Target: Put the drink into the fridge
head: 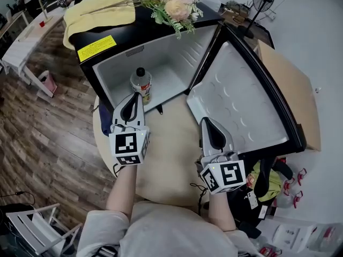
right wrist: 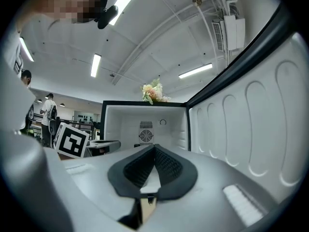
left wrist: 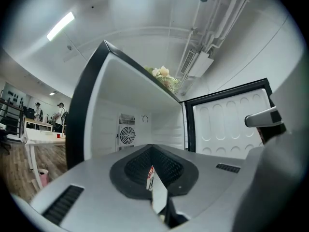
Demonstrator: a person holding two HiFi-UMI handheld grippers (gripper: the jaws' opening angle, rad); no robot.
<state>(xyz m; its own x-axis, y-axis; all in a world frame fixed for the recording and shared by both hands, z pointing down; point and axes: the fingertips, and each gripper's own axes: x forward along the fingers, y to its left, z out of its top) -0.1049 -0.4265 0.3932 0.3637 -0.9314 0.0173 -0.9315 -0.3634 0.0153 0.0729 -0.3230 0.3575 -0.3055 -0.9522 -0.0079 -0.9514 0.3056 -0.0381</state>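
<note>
The drink, a small bottle (head: 141,83) with a dark cap and a printed label, stands inside the open white fridge (head: 177,58) near its front left. My left gripper (head: 137,96) points at it from just in front, jaws shut and empty. In the left gripper view only a sliver of the bottle's label (left wrist: 150,172) shows through the slit of the left gripper (left wrist: 152,147). My right gripper (head: 206,122) hovers to the right by the door's lower edge, also shut and empty. The right gripper (right wrist: 154,147) faces the fridge's inside.
The fridge door (head: 241,106) swings wide open to the right. Flowers (head: 171,1) and a yellow cloth (head: 96,12) lie on the fridge's black top. A round beige table (head: 166,143) is under both grippers. A white table (head: 21,42) stands far left on the wood floor.
</note>
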